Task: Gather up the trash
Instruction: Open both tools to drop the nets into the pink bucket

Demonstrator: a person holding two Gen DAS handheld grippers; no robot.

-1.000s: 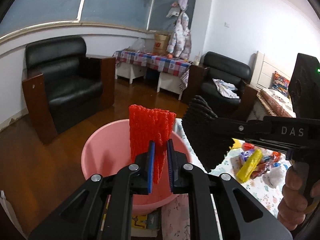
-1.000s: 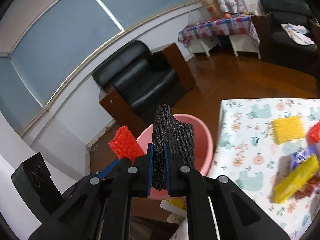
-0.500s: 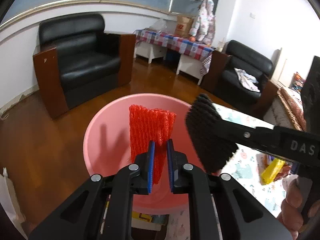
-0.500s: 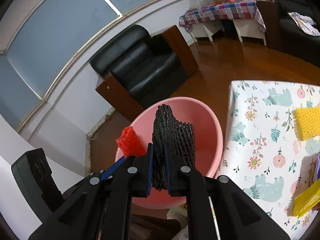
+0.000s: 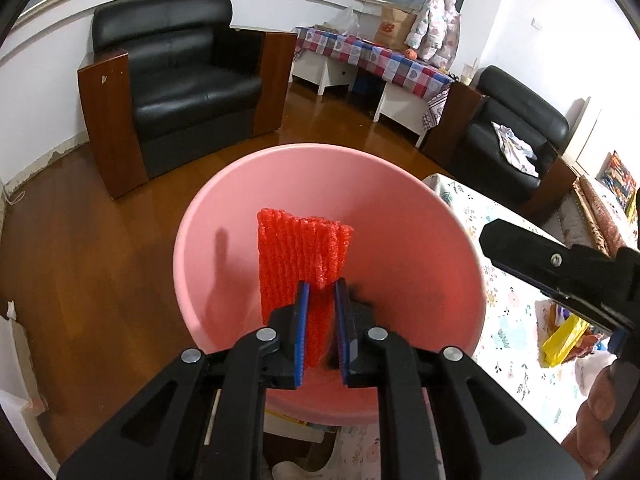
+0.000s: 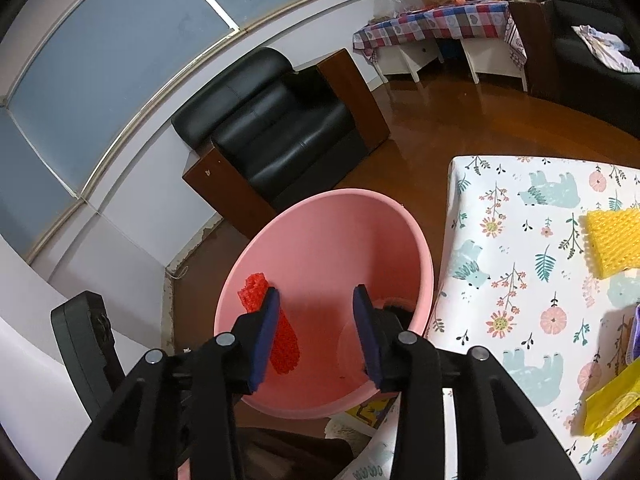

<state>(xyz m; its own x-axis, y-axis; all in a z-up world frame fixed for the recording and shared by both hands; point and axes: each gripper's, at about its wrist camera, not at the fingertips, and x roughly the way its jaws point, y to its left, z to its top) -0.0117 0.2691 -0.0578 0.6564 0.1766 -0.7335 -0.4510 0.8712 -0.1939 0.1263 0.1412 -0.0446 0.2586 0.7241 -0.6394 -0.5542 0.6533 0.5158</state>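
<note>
Both over pink basin [image 5: 224, 216]. Left gripper [image 5: 319, 300] clamped on red foam net [image 5: 300, 248]; right gripper [image 6: 316, 300] just opened, empty, black net [image 6: 394, 306] dropped inside basin.

Left hand-held gripper [image 5: 319, 304] clamped, right [image 6: 316, 312] parted

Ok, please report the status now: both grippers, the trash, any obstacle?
Left gripper shut on red foam net, over pink basin. Right gripper jaws just opened, nothing between them. Black net down in basin. Nothing in the way.
</note>
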